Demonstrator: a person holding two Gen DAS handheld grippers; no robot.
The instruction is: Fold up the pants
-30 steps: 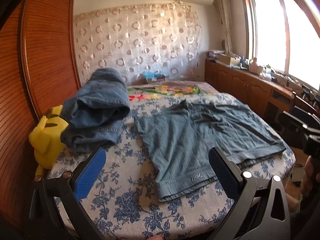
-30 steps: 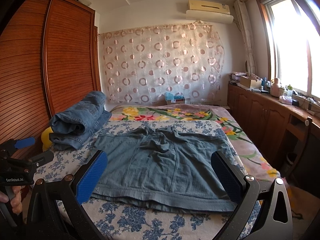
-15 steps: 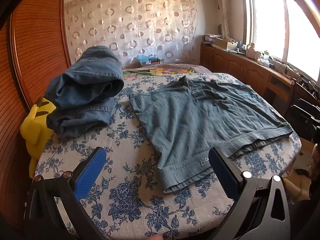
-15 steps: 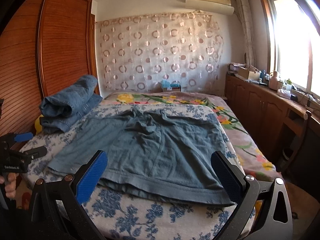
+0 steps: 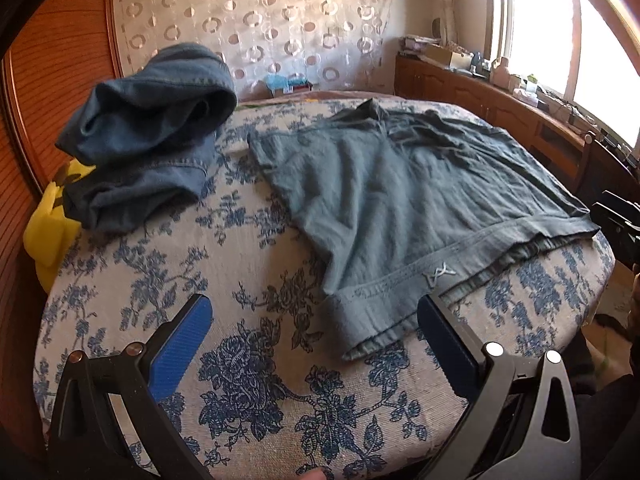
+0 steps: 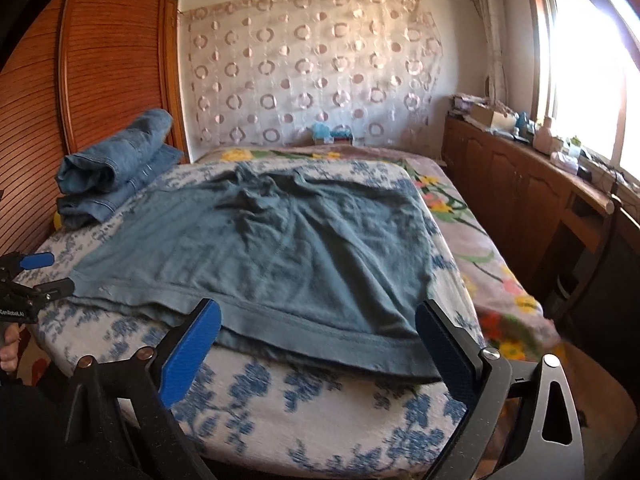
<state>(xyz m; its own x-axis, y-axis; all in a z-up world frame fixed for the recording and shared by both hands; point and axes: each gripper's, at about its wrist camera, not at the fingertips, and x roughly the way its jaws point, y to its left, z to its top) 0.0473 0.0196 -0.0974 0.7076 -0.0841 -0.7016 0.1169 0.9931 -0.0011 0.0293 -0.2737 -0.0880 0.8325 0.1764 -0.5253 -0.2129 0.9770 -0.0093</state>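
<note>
A pair of grey-blue short pants (image 5: 404, 204) lies spread flat on the bed, waistband toward me; it also shows in the right wrist view (image 6: 272, 248). My left gripper (image 5: 316, 320) is open and empty, just short of the waistband's left corner (image 5: 352, 320). My right gripper (image 6: 318, 326) is open and empty, its fingers straddling the waistband's right part near the bed's front edge. The left gripper also shows at the left of the right wrist view (image 6: 28, 280).
A pile of folded blue jeans (image 5: 148, 132) lies at the bed's far left, with a yellow plush toy (image 5: 46, 224) beside it. A wooden wardrobe (image 6: 92, 72) stands on the left. A low wooden cabinet (image 6: 528, 184) runs along the right under the window.
Both grippers have moved forward and down toward the pants' waistband. Both stay open and empty. The pants have not moved.
</note>
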